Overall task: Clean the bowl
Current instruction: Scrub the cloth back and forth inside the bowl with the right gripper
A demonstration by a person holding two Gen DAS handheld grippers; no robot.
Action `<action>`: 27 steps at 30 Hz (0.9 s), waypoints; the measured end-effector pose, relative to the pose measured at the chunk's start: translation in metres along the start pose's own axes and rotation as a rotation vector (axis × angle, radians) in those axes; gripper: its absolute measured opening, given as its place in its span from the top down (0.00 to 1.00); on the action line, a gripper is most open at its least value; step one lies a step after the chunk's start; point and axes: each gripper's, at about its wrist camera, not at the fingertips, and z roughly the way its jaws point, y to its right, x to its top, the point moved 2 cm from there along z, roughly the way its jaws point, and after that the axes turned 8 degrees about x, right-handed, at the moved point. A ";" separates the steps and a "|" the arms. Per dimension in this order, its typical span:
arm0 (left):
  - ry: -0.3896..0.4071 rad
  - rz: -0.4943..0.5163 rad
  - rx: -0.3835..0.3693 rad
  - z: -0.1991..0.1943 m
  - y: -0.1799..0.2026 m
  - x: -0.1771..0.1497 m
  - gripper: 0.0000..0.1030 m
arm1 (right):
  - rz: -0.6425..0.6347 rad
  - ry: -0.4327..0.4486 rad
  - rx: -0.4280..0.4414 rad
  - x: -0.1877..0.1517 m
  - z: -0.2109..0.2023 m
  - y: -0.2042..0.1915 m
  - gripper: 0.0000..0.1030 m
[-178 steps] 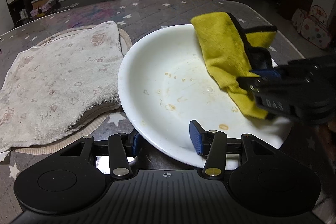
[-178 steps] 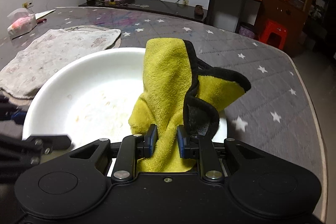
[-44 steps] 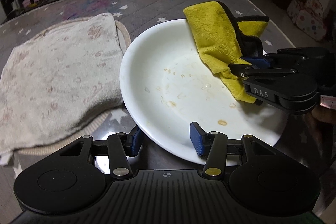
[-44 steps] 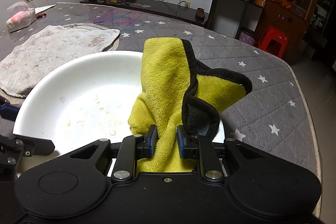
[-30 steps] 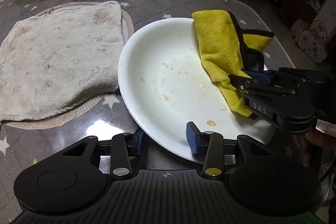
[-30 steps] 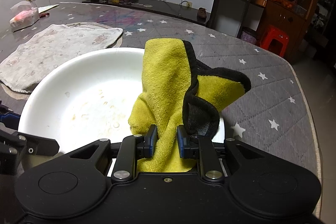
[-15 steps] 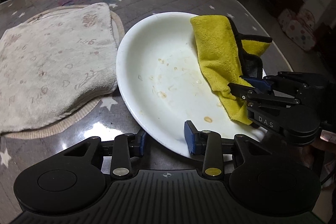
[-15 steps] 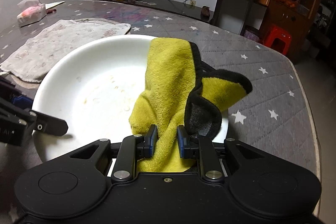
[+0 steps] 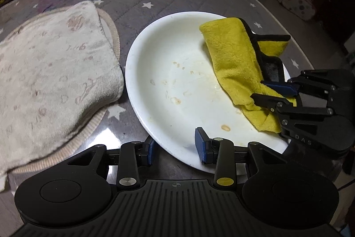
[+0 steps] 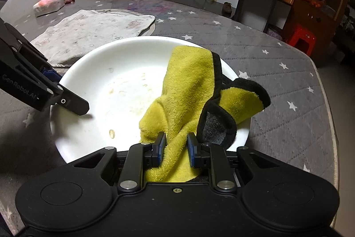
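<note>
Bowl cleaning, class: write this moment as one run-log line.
left gripper: shut on bowl rim | right gripper: shut on yellow cloth | cloth in bowl | stains remain

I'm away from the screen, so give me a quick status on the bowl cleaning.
Left tongs clamped on bowl rim. Right tongs shut on yellow cloth, lying inside the bowl. Stains still showing. Nothing in the way.

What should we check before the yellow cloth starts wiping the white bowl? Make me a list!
1. Right gripper shut on the fluffy yellow cloth with black edging: ok.
2. Left gripper fingers astride the round white bowl rim, steadying it: ok.
3. Cloth lying inside the bowl: ok.
4. Brown food spots wiped away: not ok.
5. Pale patterned towel outside the bowl: ok.
</note>
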 end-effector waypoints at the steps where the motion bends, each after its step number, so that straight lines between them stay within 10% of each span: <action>1: -0.001 0.002 -0.003 0.000 0.000 0.000 0.63 | 0.003 0.001 0.001 0.000 0.001 0.001 0.79; 27: 0.015 0.024 0.013 -0.007 0.008 -0.007 0.60 | 0.008 0.049 -0.070 0.027 0.030 0.021 0.79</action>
